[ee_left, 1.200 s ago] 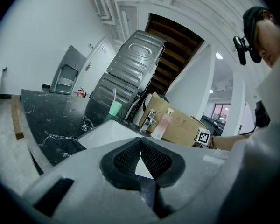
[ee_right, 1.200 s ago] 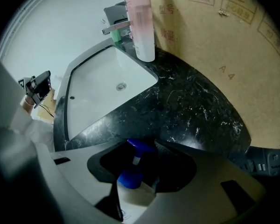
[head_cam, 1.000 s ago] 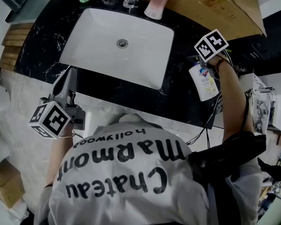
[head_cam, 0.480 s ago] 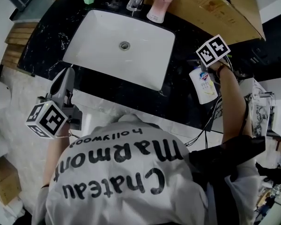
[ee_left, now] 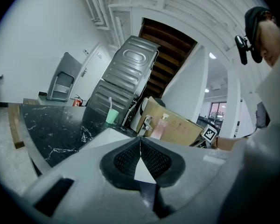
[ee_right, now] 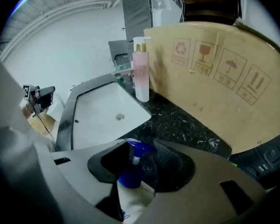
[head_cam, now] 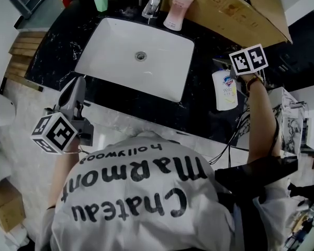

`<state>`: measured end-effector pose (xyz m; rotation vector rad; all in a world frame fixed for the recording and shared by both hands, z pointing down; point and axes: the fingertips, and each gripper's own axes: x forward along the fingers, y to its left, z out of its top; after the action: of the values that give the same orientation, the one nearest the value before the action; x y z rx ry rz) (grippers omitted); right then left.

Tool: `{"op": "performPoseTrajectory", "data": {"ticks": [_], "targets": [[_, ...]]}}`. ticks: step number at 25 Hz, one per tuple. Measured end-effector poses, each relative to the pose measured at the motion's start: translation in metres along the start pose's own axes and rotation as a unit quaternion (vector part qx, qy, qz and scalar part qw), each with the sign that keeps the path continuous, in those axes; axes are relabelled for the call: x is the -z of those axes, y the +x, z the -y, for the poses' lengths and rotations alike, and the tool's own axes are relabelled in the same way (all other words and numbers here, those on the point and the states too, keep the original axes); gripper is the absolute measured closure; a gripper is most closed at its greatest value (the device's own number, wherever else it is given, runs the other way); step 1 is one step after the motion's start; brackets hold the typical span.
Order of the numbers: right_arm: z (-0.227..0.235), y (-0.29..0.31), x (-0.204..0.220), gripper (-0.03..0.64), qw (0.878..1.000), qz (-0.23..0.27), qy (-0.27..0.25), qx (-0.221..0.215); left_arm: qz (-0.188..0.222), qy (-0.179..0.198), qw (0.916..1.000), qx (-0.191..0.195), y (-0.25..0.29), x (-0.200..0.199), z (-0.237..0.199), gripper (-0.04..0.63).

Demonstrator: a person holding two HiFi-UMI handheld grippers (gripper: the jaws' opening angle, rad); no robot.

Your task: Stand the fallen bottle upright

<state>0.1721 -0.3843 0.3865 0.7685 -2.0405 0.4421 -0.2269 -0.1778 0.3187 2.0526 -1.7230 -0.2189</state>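
A white soap bottle (head_cam: 224,90) with a blue pump top hangs over the black marble counter (head_cam: 196,109), right of the sink. My right gripper (head_cam: 228,70) is shut on its neck, under the marker cube. In the right gripper view the blue pump (ee_right: 132,168) sits between the two pads of that gripper (ee_right: 141,166), with the white body (ee_right: 134,200) hanging below them. My left gripper (head_cam: 77,83) is held by the counter's front edge at the left, away from the bottle. Its pads (ee_left: 155,158) meet with nothing between them, so the left gripper (ee_left: 140,154) is shut.
A white sink basin (head_cam: 162,72) fills the middle of the counter. Behind it stand a faucet (head_cam: 152,1), a pink pump bottle (head_cam: 178,7) and a green cup (head_cam: 100,1). A large cardboard box (head_cam: 240,12) leans at the back right. Cables hang off the counter's right front.
My right gripper has risen and shifted right with the bottle, which swung from a slant to hanging nearly straight below the jaws. The left gripper has stayed put.
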Motion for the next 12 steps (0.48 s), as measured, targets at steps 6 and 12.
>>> {"op": "performPoseTrajectory", "data": {"ticks": [6, 12], "targets": [[0.004, -0.031, -0.021, 0.451, 0.994, 0.096, 0.008, 0.044, -0.001, 0.003, 1.0000, 0.006, 0.000, -0.001, 0.002, 0.580], [0.007, -0.058, -0.030, 0.451, 0.982, 0.169, 0.027, 0.085, -0.002, 0.008, 0.9996, 0.025, 0.009, -0.001, 0.011, 0.581]]}}
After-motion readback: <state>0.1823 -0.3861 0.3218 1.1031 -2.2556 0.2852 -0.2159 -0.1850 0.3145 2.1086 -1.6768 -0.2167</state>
